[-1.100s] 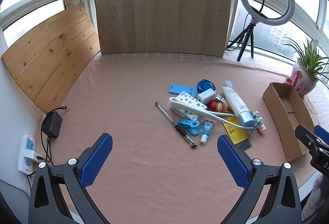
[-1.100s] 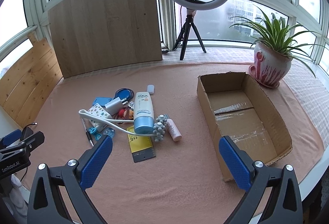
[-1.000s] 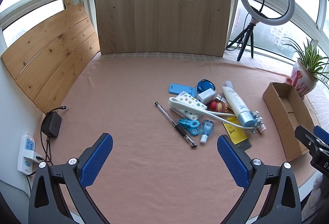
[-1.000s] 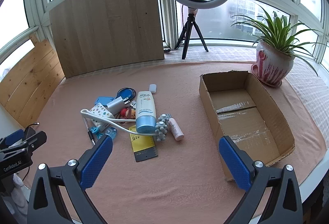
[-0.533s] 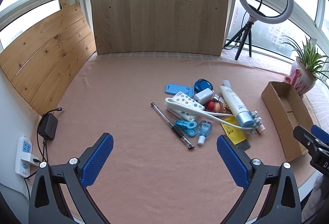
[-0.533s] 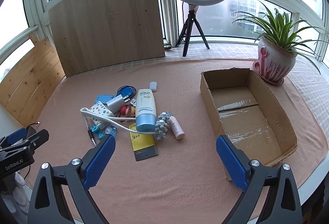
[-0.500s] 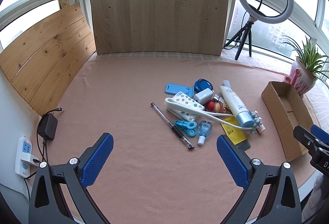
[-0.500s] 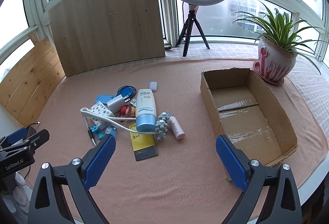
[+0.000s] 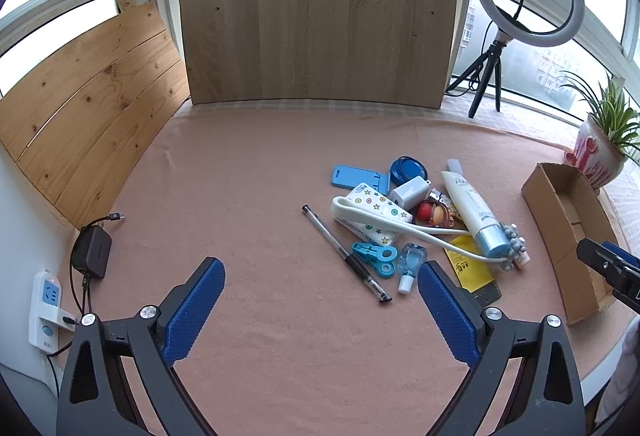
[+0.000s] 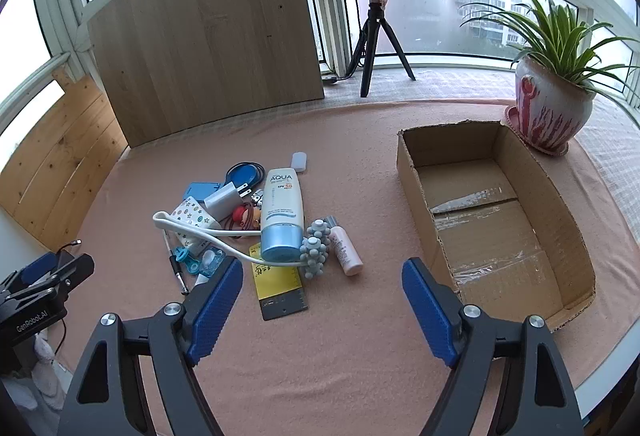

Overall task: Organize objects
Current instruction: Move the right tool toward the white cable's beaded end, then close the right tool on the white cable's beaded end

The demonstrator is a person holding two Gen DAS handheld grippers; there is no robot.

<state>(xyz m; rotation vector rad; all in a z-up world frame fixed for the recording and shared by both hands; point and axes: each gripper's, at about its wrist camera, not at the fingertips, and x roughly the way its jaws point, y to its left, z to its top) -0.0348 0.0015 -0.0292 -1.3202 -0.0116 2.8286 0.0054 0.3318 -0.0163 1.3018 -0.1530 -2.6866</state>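
The pile (image 10: 256, 224) of small things lies on the bench (image 10: 360, 376) cloth left of the empty box (image 10: 496, 228), well apart from it: a white tube (image 10: 281, 214) with a blue cap, a grey knobbly roller (image 10: 315, 248) and a pink bottle (image 10: 346, 250) touching beside it, a yellow card (image 10: 278, 286), a white cable (image 9: 400, 226) looped across a starred pack (image 9: 374, 214), a pen (image 9: 344, 252), a blue clip (image 9: 374, 254) and a small vial (image 9: 410, 262). The sensible first step, I judge, is to take an outlying loose piece, such as the pink bottle or the pen, across its narrow width, leaving the cable-bound ones until later so nothing drags. The right gripper (image 10: 322, 306) hangs above the cloth with jaws wide and empty, the pile ahead and to its left, the box ahead and to its right. The left gripper (image 9: 320, 306) is likewise spread wide and holds nothing; the pen tip and vial lie just ahead of its right finger (image 9: 448, 312)
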